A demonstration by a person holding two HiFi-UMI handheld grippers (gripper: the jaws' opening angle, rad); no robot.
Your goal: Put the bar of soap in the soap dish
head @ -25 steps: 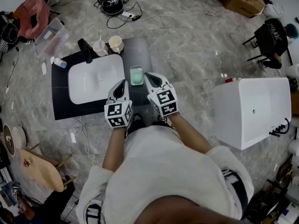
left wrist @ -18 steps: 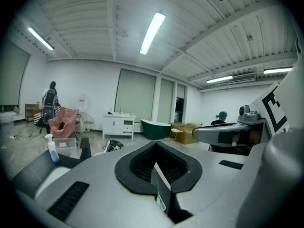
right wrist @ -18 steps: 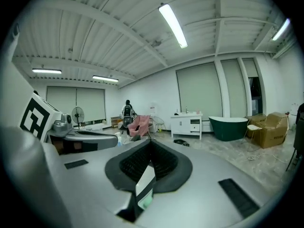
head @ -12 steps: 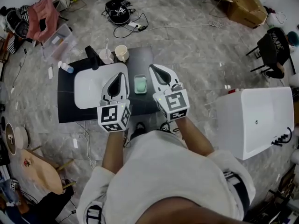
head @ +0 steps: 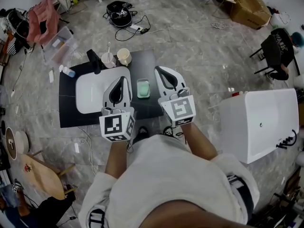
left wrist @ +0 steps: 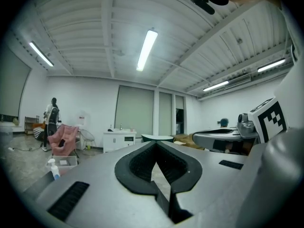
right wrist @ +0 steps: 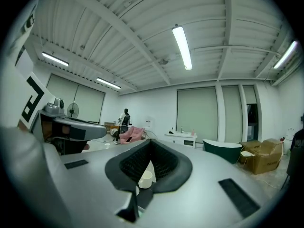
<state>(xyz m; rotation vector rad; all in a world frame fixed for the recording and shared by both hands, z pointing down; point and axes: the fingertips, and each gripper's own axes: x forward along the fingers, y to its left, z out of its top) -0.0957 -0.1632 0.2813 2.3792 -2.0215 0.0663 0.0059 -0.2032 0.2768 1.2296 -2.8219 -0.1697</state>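
A pale green soap dish (head: pixel 143 88) sits on the black counter (head: pixel 145 58) just right of the white sink basin (head: pixel 92 94), with a green bar of soap lying in it. Both grippers hang in the air above the counter's front edge, pointing level across the room. My left gripper (head: pixel 124 79) is left of the dish, over the basin's right rim, and is shut on nothing. To the dish's right, my right gripper (head: pixel 158 69) is likewise shut and holds nothing. In the gripper views the left gripper (left wrist: pixel 155 143) and right gripper (right wrist: pixel 151 140) show tips that meet.
A black faucet (head: pixel 95 60), a cup with a brush (head: pixel 108 60) and a cream mug (head: pixel 124 56) stand behind the basin. A white bathtub (head: pixel 259 122) is at the right. A small bottle (head: pixel 68 71), cables, a cardboard box (head: pixel 247 4) and a wooden table (head: pixel 45 175) surround the counter.
Both grippers have risen away from the counter toward the head camera and look larger. They stayed shut. The soap rests in the dish as before.
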